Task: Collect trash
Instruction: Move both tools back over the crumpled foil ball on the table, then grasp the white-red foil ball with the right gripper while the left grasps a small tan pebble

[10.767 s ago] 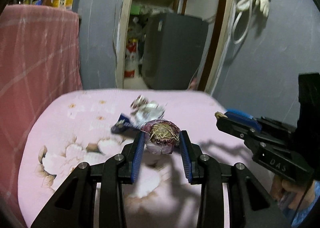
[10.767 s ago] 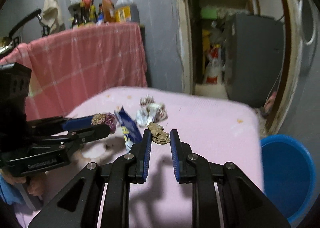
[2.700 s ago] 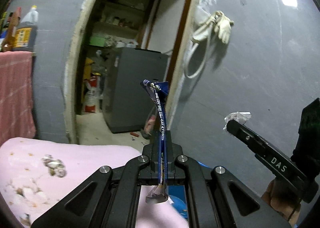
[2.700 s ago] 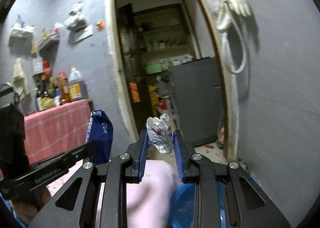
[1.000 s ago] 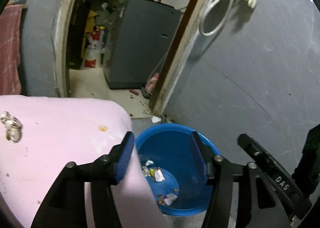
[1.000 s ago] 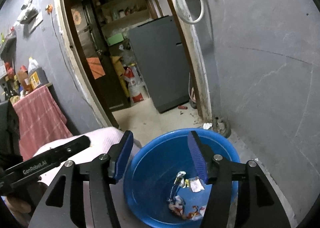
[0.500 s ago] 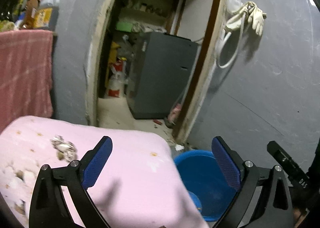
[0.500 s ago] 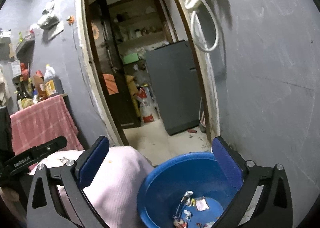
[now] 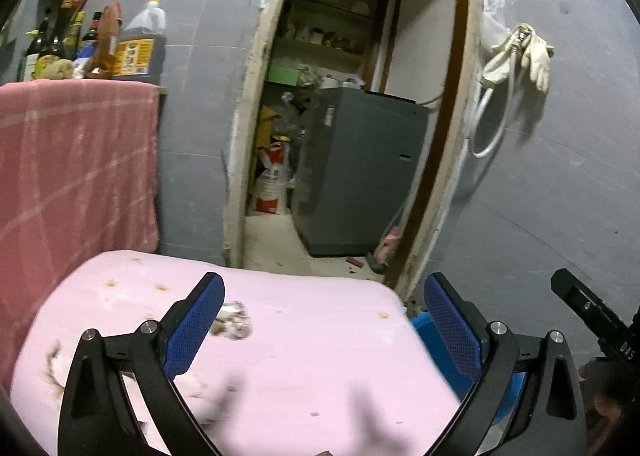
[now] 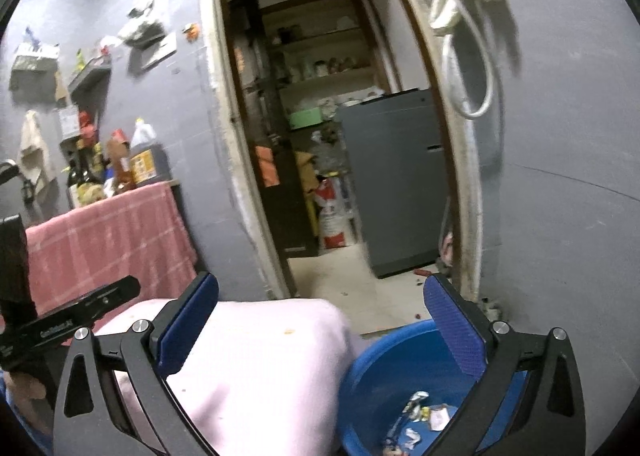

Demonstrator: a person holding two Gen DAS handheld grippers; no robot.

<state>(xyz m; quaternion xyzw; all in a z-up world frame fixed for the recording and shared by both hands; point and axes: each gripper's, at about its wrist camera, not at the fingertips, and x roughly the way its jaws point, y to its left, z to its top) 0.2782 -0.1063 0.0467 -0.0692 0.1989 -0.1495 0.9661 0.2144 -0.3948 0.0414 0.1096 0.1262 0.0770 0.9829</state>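
- The crumpled white-and-brown scrap of trash [image 9: 234, 323] lies on the pink floral-cloth counter [image 9: 320, 340]; its shape is blurred, so no long axis can be read.
- It sits just beside the left tongs' [image 9: 325, 326] left pad.
- Left tongs and right tongs [image 10: 322, 326]: jaws have just been opening and stand spread wide, empty.
- The round blue plastic basin [image 10: 372, 372] holds wrappers and is partly hidden.

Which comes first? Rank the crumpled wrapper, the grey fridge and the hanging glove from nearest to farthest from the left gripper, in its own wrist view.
1. Crumpled wrapper: on the pink cloth, beside the left gripper's left pad.
2. Grey fridge: through the doorway.
3. Hanging glove: high on the right wall; too close to the fridge to call.
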